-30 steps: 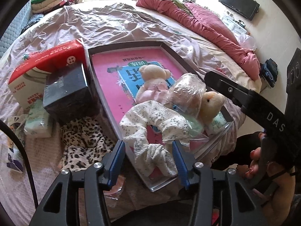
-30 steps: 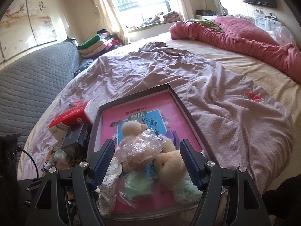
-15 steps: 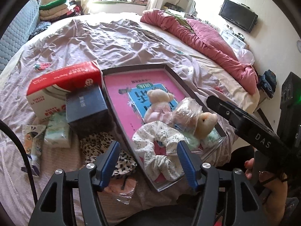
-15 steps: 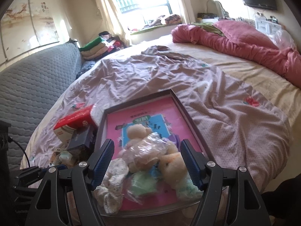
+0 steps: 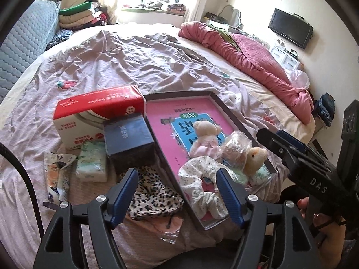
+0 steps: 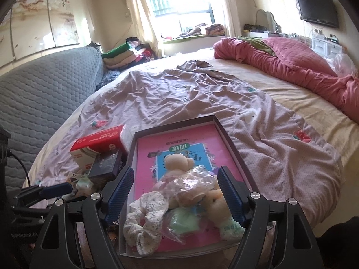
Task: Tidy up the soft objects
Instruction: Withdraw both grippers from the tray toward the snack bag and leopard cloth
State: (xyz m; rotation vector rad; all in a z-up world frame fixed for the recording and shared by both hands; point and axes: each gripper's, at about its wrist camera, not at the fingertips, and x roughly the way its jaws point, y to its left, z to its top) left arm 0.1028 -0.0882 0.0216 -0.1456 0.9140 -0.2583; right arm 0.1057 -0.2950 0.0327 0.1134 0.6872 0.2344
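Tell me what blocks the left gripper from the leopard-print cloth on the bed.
Nothing visible does: the open left gripper hangs over the leopard-print cloth, which lies uncovered beside the dark-rimmed tray.

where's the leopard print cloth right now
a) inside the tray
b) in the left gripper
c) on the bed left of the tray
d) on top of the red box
c, the leopard cloth lies on the bedsheet just outside the tray, below the dark box.

A glossy pink paper book cover (image 6: pixel 179 148) is seen beneath fuzzy cream plush bears (image 6: pixel 177 163), a crinkled clear plastic bag (image 6: pixel 193 183) and a matt floral cloth scrunchie (image 5: pixel 197 179).
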